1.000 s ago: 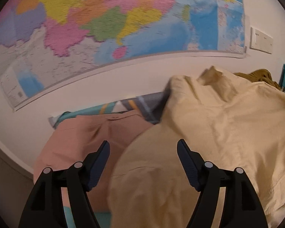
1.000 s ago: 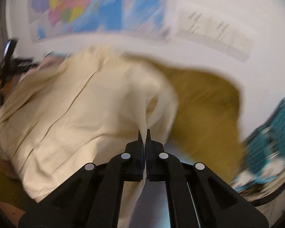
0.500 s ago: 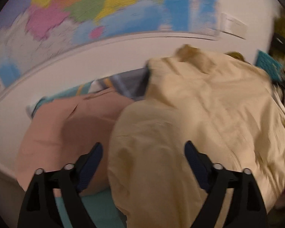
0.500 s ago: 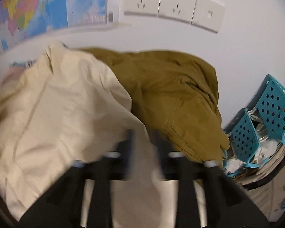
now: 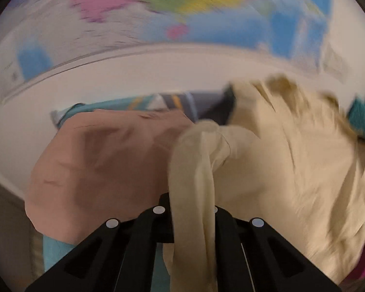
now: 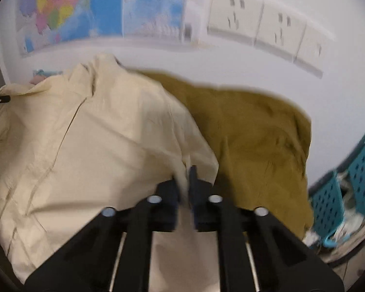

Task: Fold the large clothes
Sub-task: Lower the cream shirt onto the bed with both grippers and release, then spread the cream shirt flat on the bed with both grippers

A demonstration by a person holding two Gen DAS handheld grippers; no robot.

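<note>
The fold looks barely begun: the left gripper (image 5: 192, 209) pinches a bunched sleeve of the cream shirt (image 6: 90, 141), the right gripper (image 6: 185, 189) pinches its near edge, and it lies rumpled between the pink garment (image 5: 104, 165) and olive garment (image 6: 260, 131).

Passage ahead of the left gripper (image 5: 192, 209) is blocked by a bunched fold of the cream cotton garment (image 5: 292, 170), with a folded pink cloth (image 5: 102, 165) touching on its left. On the right side, an olive-brown garment (image 6: 255, 141) lies against the white wall (image 6: 231, 65); perforated teal plastic baskets (image 6: 348, 185) stand at far right.
</note>
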